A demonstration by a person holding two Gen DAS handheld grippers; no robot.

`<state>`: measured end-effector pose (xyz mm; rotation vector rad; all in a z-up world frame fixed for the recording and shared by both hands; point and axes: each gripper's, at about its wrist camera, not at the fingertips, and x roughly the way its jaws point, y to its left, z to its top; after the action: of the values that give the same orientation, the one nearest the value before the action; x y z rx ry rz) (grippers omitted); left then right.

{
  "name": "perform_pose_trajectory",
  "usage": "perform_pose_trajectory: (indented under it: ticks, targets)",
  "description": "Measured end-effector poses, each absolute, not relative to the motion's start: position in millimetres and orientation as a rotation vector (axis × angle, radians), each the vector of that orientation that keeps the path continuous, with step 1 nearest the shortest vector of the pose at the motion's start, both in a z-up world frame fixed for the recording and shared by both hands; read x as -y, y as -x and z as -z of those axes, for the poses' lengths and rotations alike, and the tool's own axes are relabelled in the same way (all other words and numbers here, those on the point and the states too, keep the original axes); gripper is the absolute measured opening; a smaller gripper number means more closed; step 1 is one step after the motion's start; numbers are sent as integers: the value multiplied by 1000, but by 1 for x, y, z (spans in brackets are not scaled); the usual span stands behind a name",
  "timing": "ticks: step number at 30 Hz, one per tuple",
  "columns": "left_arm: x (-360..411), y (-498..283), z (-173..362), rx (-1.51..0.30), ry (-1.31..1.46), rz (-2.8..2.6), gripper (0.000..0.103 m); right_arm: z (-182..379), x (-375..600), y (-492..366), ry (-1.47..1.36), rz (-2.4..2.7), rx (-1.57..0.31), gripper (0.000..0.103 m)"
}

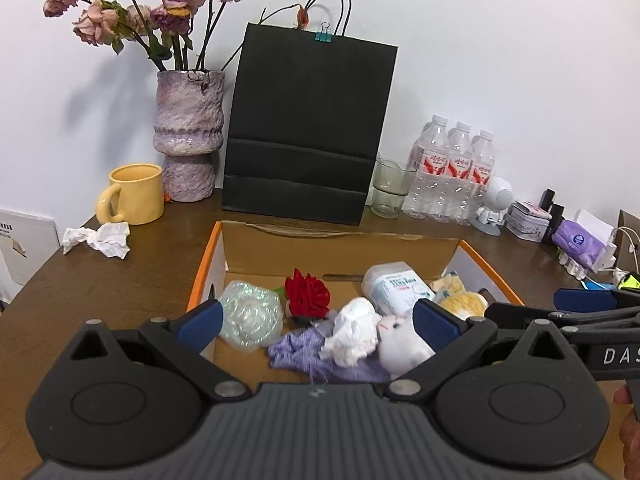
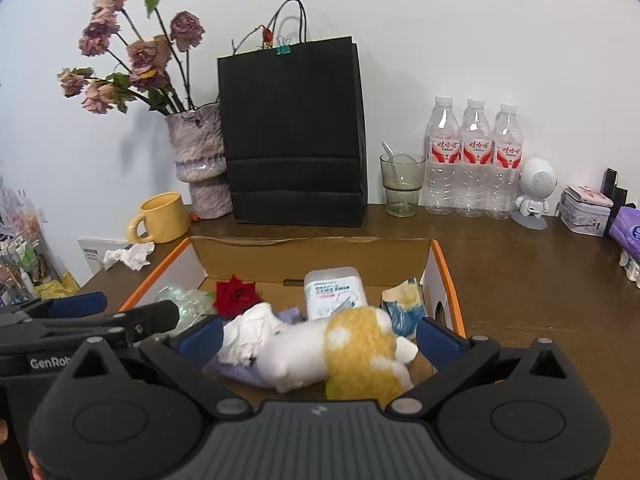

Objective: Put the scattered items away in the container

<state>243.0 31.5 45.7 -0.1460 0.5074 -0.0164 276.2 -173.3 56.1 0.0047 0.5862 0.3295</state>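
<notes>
An open cardboard box with orange rims (image 1: pixel 205 264) (image 2: pixel 448 276) sits on the brown table. In it lie a red rose (image 1: pixel 307 293) (image 2: pixel 236 294), a clear wrapped ball (image 1: pixel 250 314), a white wipes pack (image 1: pixel 396 286) (image 2: pixel 334 292), a purple cloth (image 1: pixel 298 350), a white tissue wad (image 1: pixel 354 330) (image 2: pixel 248 330) and a white-and-yellow plush toy (image 2: pixel 340 350) (image 1: pixel 402 342). My left gripper (image 1: pixel 316 326) is open and empty above the box. My right gripper (image 2: pixel 320 338) is open around the plush, pads apart from it. A crumpled tissue (image 1: pixel 98 240) (image 2: pixel 130 256) lies on the table left of the box.
Behind the box stand a yellow mug (image 1: pixel 134 194), a vase of dried roses (image 1: pixel 188 132), a black paper bag (image 1: pixel 308 128), a glass (image 1: pixel 390 188), three water bottles (image 1: pixel 452 172), a small white robot figure (image 1: pixel 494 204), tins and a purple tissue pack (image 1: pixel 580 244).
</notes>
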Motion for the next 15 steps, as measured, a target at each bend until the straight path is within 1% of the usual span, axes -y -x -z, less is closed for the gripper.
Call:
perform_pose_trajectory:
  ticks: [15]
  targets:
    - [-34, -164, -58, -512, 150, 48, 103, -71, 169, -190, 52, -356, -554, 103]
